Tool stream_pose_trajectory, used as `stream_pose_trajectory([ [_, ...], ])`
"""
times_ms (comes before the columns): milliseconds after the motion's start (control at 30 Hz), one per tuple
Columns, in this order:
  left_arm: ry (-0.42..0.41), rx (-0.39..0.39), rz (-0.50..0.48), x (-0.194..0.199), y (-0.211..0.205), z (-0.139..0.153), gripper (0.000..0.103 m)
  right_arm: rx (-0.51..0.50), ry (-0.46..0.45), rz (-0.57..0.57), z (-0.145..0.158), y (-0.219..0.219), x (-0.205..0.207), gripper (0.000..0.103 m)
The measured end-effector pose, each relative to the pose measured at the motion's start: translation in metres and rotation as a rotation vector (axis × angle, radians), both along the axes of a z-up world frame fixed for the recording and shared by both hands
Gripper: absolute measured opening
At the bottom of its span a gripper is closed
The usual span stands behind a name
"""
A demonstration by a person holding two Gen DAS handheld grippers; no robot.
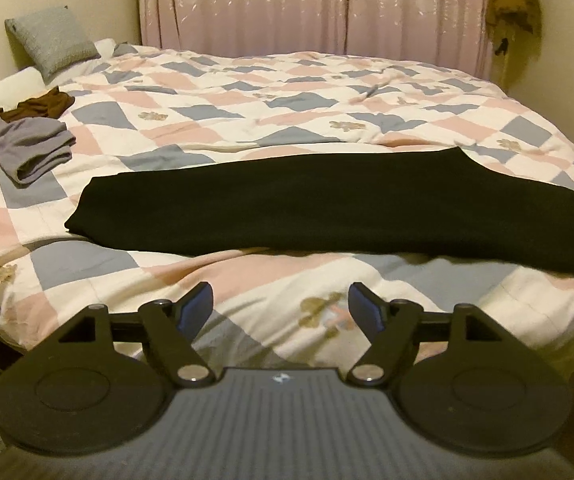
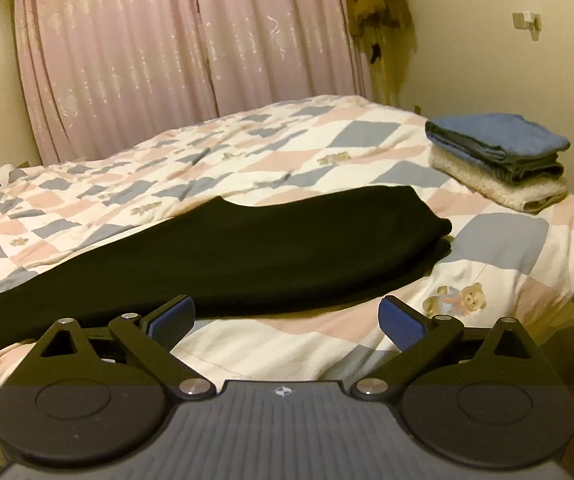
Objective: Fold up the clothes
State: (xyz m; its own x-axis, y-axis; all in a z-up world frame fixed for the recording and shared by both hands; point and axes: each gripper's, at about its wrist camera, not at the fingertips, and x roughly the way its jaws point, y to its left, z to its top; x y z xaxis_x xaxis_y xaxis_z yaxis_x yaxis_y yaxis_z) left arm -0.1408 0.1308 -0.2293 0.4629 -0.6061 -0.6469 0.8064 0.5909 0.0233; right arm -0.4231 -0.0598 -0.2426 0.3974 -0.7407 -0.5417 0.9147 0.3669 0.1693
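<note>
The black garment [image 1: 327, 216] is matt, dense cloth — no sheen. The patchwork quilt [image 1: 247, 92] looks soft and slightly rumpled. Both grippers are matt black plastic with ribbed blue pads [image 2: 405, 326] and shiny metal pivot pins [image 1: 193, 372].

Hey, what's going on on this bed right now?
Laundry is being folded. A long black garment lies folded flat on the patchwork quilt. The left gripper and right gripper both hover open in front of it, holding nothing. A folded stack sits on the right; unfolded grey and brown clothes wait on the left.
</note>
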Motion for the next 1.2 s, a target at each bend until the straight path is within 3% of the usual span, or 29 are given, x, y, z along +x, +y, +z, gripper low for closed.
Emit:
stream_pose_trajectory([
  [400,-0.026,-0.042,-0.006,-0.034,0.032,0.015,0.08,-0.041,-0.021,0.03,0.019,0.027,-0.002,0.103],
  [667,-0.01,-0.079,-0.016,-0.032,0.041,0.018,0.085,-0.023,-0.028,0.018,0.02,0.027,0.001,0.103],
  [900,0.073,-0.078,0.001,-0.004,0.027,0.002,0.085,0.022,0.02,0.024,0.005,0.007,0.02,0.103],
  [1200,0.234,-0.048,0.077,0.055,0.017,-0.045,0.085,0.152,0.116,-0.009,-0.049,-0.038,0.037,0.103],
])
